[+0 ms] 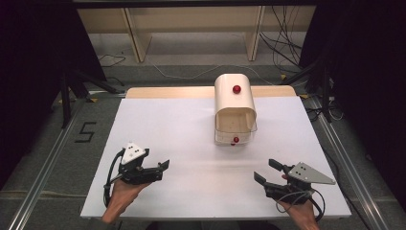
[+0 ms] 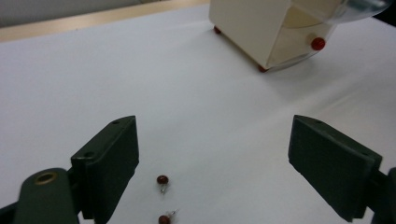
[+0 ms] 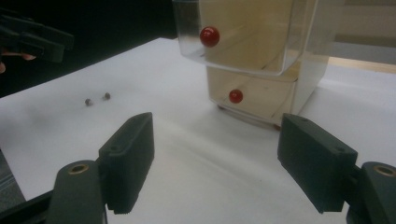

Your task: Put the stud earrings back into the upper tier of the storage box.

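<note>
Hovering low over the white bench (image 1: pixel 191 129), the left hand-held gripper (image 2: pixel 212 154) has its jaws spread wide with nothing between the pads, and two small red-headed earrings (image 2: pixel 162 180) lie on the bench just in front of it, nearer its left jaw, close beside each other but apart. The right hand-held gripper (image 3: pixel 217 158) is likewise spread and empty, held near the bench's front right part and aimed at the cream drawer box (image 3: pixel 261 70), which stands upright towards the far edge of the bench. Its clear upper drawer (image 3: pixel 233 37) stands pulled out, a red knob (image 3: pixel 209 36) on its front; the lower drawer's red knob (image 3: pixel 236 96) sits below.
</note>
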{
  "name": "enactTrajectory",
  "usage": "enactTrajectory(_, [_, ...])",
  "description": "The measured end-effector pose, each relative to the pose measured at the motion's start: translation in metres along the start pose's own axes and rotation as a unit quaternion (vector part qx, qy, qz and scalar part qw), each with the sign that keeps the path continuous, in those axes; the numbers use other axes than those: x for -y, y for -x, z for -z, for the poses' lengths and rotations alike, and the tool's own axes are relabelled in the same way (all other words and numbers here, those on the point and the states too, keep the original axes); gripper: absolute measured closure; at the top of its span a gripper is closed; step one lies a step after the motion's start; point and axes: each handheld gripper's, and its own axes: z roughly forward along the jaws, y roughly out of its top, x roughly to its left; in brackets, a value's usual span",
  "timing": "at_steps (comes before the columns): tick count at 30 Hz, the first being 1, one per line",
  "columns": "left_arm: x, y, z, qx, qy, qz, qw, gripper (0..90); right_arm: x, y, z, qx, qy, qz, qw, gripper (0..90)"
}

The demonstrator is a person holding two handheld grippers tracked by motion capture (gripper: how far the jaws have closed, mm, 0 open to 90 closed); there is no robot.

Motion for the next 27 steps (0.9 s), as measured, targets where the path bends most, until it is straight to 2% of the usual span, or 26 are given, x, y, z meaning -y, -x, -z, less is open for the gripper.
enactTrajectory(3, [-0.004,-0.008,-0.006,-0.010,-0.034,0.013,0.9993,17.4,0.002,-0.003,0.001,-0.001,-0.009,0.008,0.9999,27.9])
enactTrajectory(5, [-0.005,-0.012,-0.011,-0.016,-0.058,0.016,0.9981,18.5,0.001,-0.002,0.000,-0.004,-0.005,0.005,1.0000,27.9])
enactTrajectory(9, [-0.006,-0.017,-0.020,-0.025,-0.106,0.008,0.9941,19.4,0.001,-0.002,-0.001,-0.006,-0.010,0.005,0.9999,27.9])
enactTrajectory(16, [-0.008,-0.022,-0.034,-0.028,-0.153,-0.007,0.9878,21.8,0.001,-0.003,-0.003,-0.008,-0.011,0.006,0.9999,28.2])
enactTrajectory(21, [-0.014,-0.023,-0.046,-0.028,-0.196,-0.017,0.9801,22.0,0.001,-0.003,-0.004,-0.006,-0.016,0.005,0.9998,28.3])
enactTrajectory(22, [-0.014,-0.023,-0.049,-0.029,-0.205,-0.020,0.9780,22.6,0.001,-0.003,-0.004,-0.006,-0.016,0.005,0.9998,28.4])
enactTrajectory(25, [-0.016,-0.023,-0.059,-0.027,-0.242,-0.033,0.9693,24.5,0.001,-0.003,-0.004,-0.006,-0.017,0.006,0.9998,28.6])
enactTrajectory(27, [-0.016,-0.023,-0.064,-0.028,-0.257,-0.035,0.9653,26.5,0.001,-0.004,-0.004,-0.006,-0.019,0.008,0.9998,28.8])
